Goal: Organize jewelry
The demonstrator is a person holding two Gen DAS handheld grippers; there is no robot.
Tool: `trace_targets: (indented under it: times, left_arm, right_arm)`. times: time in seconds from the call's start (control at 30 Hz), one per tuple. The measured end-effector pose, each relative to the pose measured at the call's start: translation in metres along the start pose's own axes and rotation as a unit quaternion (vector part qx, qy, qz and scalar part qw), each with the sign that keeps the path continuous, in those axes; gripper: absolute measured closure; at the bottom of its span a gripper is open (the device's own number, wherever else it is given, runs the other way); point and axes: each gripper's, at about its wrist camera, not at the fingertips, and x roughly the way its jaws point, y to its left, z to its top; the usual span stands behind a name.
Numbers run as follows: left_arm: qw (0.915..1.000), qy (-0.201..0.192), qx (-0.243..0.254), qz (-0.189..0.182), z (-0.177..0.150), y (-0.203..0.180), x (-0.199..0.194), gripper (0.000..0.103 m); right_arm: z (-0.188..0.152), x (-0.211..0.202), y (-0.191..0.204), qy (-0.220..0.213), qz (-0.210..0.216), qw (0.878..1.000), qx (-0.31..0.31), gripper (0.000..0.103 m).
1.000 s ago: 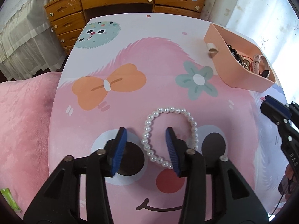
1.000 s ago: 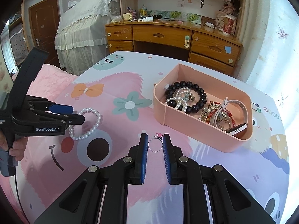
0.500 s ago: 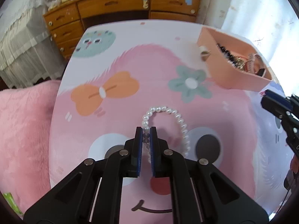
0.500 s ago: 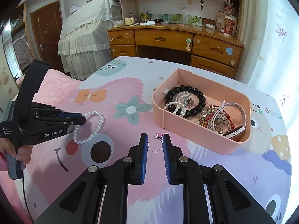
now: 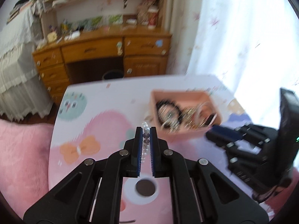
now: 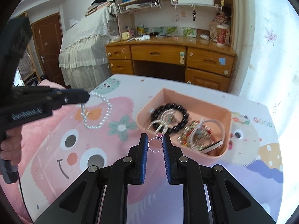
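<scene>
My left gripper [image 5: 146,137] is shut on a white pearl bracelet [image 5: 145,140] and holds it in the air above the table. In the right wrist view the left gripper [image 6: 82,98] is at the left and the bracelet [image 6: 97,115] hangs from it. My right gripper [image 6: 155,145] is shut on a thin silver ring [image 6: 154,146] with a small pink stone, close to the near wall of the pink tray [image 6: 214,155]. The tray [image 5: 188,133] holds a black bead bracelet [image 6: 170,118] and several other pieces. The right gripper [image 5: 214,132] shows at the right of the left wrist view.
The table [image 6: 56,140] carries a pink cartoon-print cover. A wooden desk with drawers [image 6: 168,59] stands behind it. A bed with a white lace cover [image 6: 82,43] is at the back left. A white curtain [image 5: 243,37] hangs on the right.
My left gripper closed on the pearl bracelet and lifted it off the table, swinging toward the tray. My right gripper kept its hold on the ring and moved a little closer to the tray.
</scene>
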Motion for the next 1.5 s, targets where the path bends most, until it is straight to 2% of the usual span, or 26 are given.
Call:
trace_targets:
  times: [0.13,0.27,0.37,0.43,0.47,0.5,0.53,0.57,0.63,0.73,0.77,0.83,0.9,0.93,0.97,1.07,1.1,1.17,1.23,1.3,1.4,1.5]
  left_arm:
    - [0.9989,-0.04,0.018,-0.019,0.028,-0.025,-0.011,0.098]
    - [0.997,-0.067,0.027,-0.03,0.053,-0.044,-0.006,0.098]
    - [0.9965,-0.069,0.027,-0.039,0.07,-0.054,0.007,0.098]
    - [0.9968,-0.051,0.026,-0.056,0.08,-0.056,0.023,0.098]
    - [0.9968,-0.038,0.025,-0.065,0.083,-0.056,0.031,0.096]
    - [0.9972,-0.026,0.023,-0.067,0.085,-0.056,0.038,0.093]
    - [0.998,-0.014,0.017,-0.059,0.087,-0.055,0.043,0.079]
    - [0.9985,-0.009,0.013,-0.053,0.086,-0.052,0.047,0.053]
    - [0.9985,-0.015,0.0,-0.052,0.081,-0.043,0.046,0.033]
    - [0.9987,-0.013,-0.004,-0.049,0.072,-0.025,0.044,0.031]
    - [0.999,-0.006,-0.005,-0.045,0.068,-0.017,0.044,0.031]
    - [0.9995,0.008,-0.013,-0.028,0.056,-0.002,0.045,0.031]
    - [0.9989,0.017,-0.036,-0.023,0.036,0.018,0.041,0.031]
    - [0.9983,0.023,-0.048,-0.026,0.023,0.027,0.037,0.031]
    - [0.9972,0.035,-0.06,-0.028,0.009,0.035,0.034,0.031]
    - [0.9934,0.082,-0.08,-0.006,-0.032,0.046,0.025,0.031]
    - [0.9915,0.098,-0.086,0.006,-0.044,0.046,0.022,0.031]
    - [0.9863,0.128,-0.096,0.038,-0.075,0.047,0.011,0.031]
    - [0.9807,0.152,-0.099,0.072,-0.108,0.04,-0.005,0.031]
    - [0.9763,0.175,-0.092,0.089,-0.134,0.03,-0.021,0.031]
    - [0.9731,0.19,-0.087,0.098,-0.159,0.007,-0.05,0.031]
    - [0.9697,0.205,-0.095,0.093,-0.172,-0.019,-0.079,0.031]
  right_arm:
    - [0.017,-0.008,-0.014,-0.026,-0.01,1.0,0.008,0.087]
    - [0.034,-0.011,-0.027,-0.048,-0.019,0.998,0.019,0.087]
    - [0.043,-0.009,-0.03,-0.047,-0.03,0.998,0.022,0.087]
    - [0.046,-0.006,-0.033,-0.044,-0.042,0.998,0.03,0.084]
    - [0.047,-0.004,-0.034,-0.037,-0.047,0.998,0.035,0.069]
    - [0.047,-0.001,-0.035,-0.032,-0.051,0.997,0.039,0.047]
    - [0.046,-0.002,-0.035,-0.031,-0.057,0.997,0.043,0.039]
    - [0.045,-0.003,-0.035,-0.035,-0.065,0.996,0.046,0.03]
    - [0.041,-0.004,-0.035,-0.033,-0.076,0.995,0.056,0.029]
    - [0.033,-0.002,-0.034,-0.014,-0.096,0.993,0.074,0.022]
    - [0.028,-0.001,-0.034,-0.008,-0.103,0.991,0.081,0.018]
    - [0.014,0.002,-0.033,0.008,-0.113,0.988,0.108,0.017]
    - [-0.006,0.004,-0.035,0.033,-0.109,0.98,0.161,0.016]
    - [-0.019,0.004,-0.039,0.054,-0.103,0.973,0.202,0.016]
    - [-0.032,0.004,-0.042,0.077,-0.101,0.963,0.236,0.016]
    - [-0.081,-0.003,-0.044,0.167,-0.115,0.917,0.343,0.016]
    - [-0.097,-0.011,-0.042,0.185,-0.116,0.905,0.366,0.016]
    - [-0.112,-0.032,-0.03,0.178,-0.13,0.909,0.353,0.016]
    - [-0.127,-0.045,-0.019,0.213,-0.131,0.912,0.324,0.016]
    - [-0.144,-0.062,-0.01,0.245,-0.127,0.914,0.298,0.016]
    - [-0.162,-0.099,0.001,0.25,-0.12,0.92,0.278,0.015]
    - [-0.173,-0.134,0.007,0.259,-0.121,0.915,0.285,0.013]
